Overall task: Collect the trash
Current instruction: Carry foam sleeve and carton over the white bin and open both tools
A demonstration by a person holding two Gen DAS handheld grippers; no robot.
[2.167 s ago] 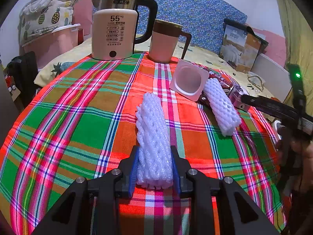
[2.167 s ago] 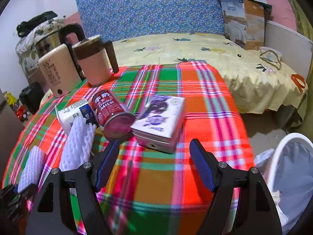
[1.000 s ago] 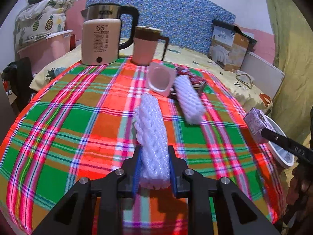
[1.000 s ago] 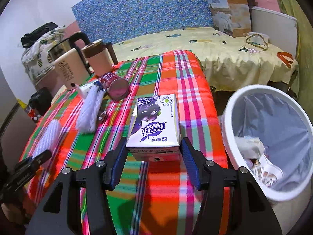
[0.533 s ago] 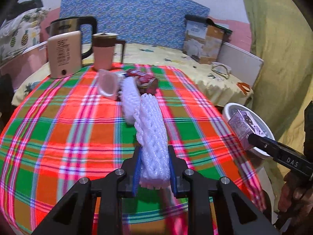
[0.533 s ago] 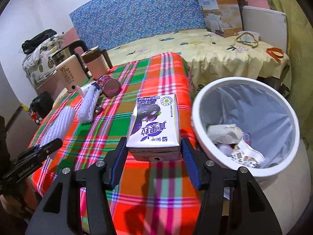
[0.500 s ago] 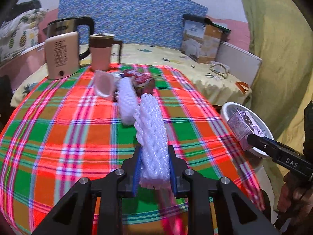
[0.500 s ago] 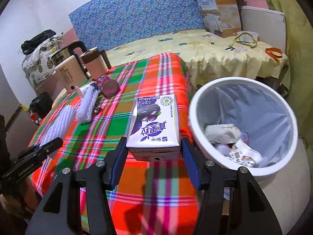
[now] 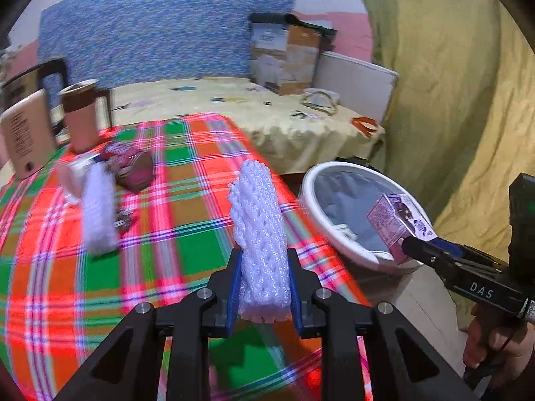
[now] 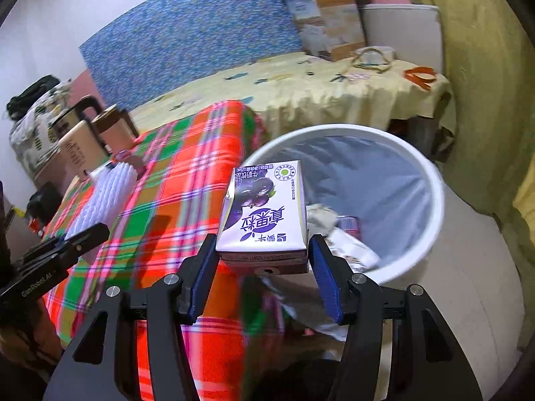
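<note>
Trash is airborne in both grippers, and everything now turns on where the white bin sits relative to each load. Right gripper first: its blue pads are clamped on the two sides of the purple milk carton, which stands with its long axis pointing away along the fingers, toward twelve o'clock in the right wrist view. The bin's mouth opens from about twelve round to two o'clock of the carton, and the carton's far end already overlaps the near rim, while its base hangs at the edge of the plaid tablecloth. From the left wrist view, the left gripper is squeezed onto the lower end of a white foam fruit net, long axis also running straight out along the fingers, over the cloth. The bin lies at about two o'clock of that net, near but not under it, and the carton with the right gripper sits between net and far rim. So the right hand looks clearly nearer. My read: a short push forward puts the carton over the opening, while the net needs a swing to the right. On the table at ten o'clock wait another foam net and a red can.
</note>
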